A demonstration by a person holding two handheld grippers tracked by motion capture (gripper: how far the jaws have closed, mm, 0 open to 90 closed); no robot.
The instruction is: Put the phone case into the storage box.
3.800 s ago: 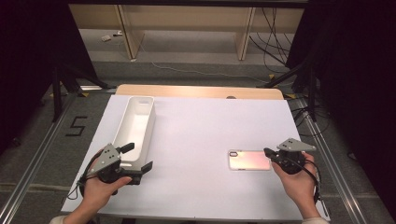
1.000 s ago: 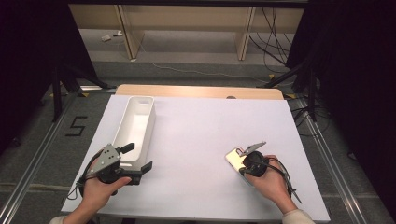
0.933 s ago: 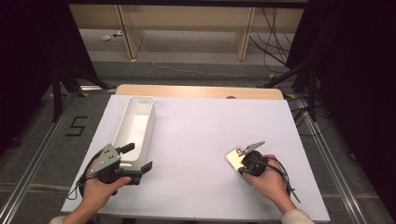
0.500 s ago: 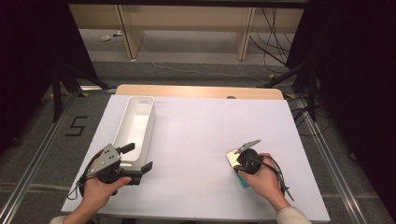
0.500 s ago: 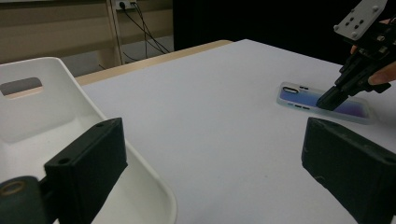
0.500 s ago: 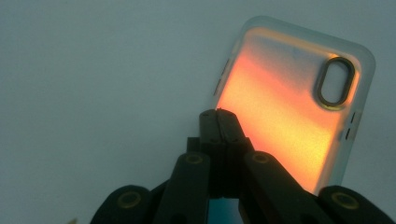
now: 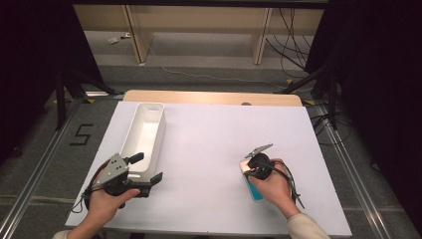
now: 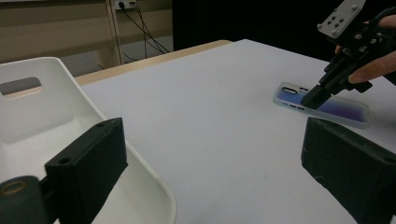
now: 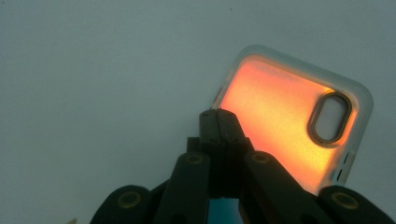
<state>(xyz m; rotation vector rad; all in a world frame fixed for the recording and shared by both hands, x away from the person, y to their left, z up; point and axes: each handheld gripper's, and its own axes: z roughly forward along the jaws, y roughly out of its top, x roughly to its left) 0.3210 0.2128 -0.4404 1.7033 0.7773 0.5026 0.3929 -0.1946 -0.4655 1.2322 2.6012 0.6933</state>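
While white bin (image 7: 143, 137) sits far left, phone case (image 9: 285, 126) lies unobstructed.

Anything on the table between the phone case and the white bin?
Nothing visible. The phone case lies flat under the right gripper, whose shut jaws rest on it; only bare white table lies between it and the white bin, beside the left gripper.
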